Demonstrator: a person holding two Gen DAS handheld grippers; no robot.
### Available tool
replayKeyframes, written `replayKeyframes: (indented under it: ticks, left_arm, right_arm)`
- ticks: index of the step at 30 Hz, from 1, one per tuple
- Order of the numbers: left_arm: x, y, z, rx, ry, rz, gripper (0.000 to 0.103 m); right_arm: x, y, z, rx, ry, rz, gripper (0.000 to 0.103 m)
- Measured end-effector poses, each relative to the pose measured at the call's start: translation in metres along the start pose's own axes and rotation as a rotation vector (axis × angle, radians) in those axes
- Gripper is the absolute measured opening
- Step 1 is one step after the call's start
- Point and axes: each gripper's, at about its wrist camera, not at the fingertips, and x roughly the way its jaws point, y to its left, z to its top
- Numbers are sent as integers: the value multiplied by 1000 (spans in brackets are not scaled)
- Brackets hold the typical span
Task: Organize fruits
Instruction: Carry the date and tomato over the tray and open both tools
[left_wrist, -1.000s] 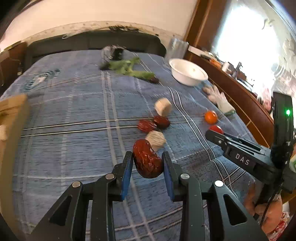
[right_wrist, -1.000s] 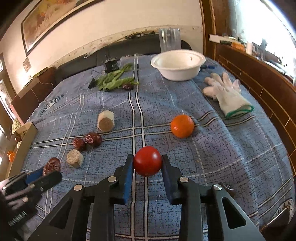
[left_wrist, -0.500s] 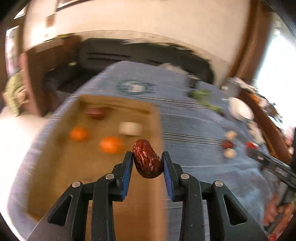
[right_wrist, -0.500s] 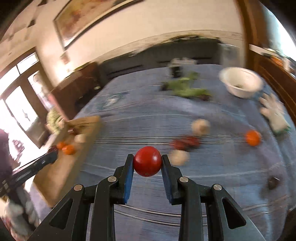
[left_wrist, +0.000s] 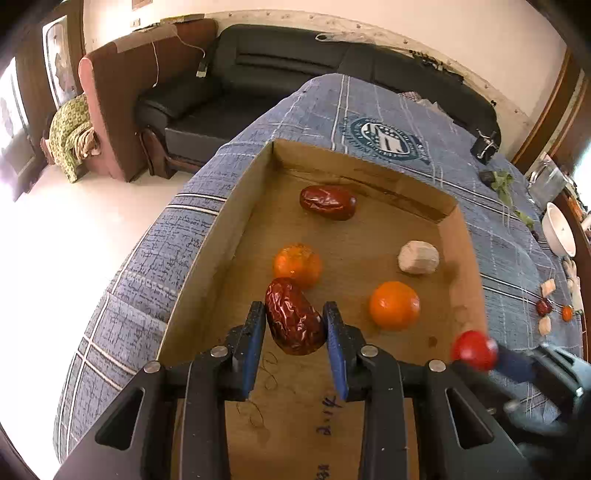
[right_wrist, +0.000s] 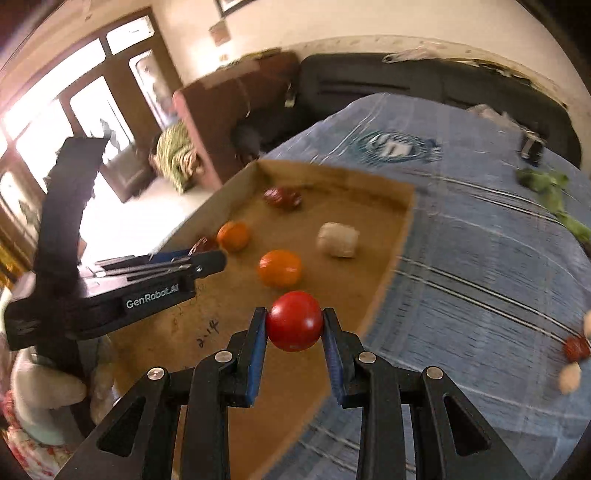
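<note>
Inside the shallow cardboard box (left_wrist: 458, 258) lie four things — a smooth red date (left_wrist: 328, 202) toward its far wall, a pale chunky lump (left_wrist: 418, 257) near its right wall, and two round oranges (left_wrist: 297, 264) (left_wrist: 394, 305) mid-floor. Over the box's near floor the left gripper (left_wrist: 295, 321) is clamped on a wrinkled, oblong dark-red date (left_wrist: 294, 316), held clear of the cardboard. By the box's right wall the right gripper (right_wrist: 294, 326) pinches a glossy round tomato (right_wrist: 294, 320) — also lifted. Beyond the box, on the blue plaid surface (left_wrist: 388, 107), sits a white bowl (left_wrist: 559, 233).
</note>
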Motion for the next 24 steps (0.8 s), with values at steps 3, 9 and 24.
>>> replayKeyframes:
  ticks: [3,9,24]
  left_arm:
    - [5,3,4,-9,11,-3,31]
    - [8,10,6,-29,19,-15,31]
    - [-83,-7,-20,-20,-211,49,75]
  right_arm:
    - [19,7,3,-23,27,-11,33]
    - [42,13,8,-39,54,-24,33]
    - [-23,2,-3,-18,-94,-7,52]
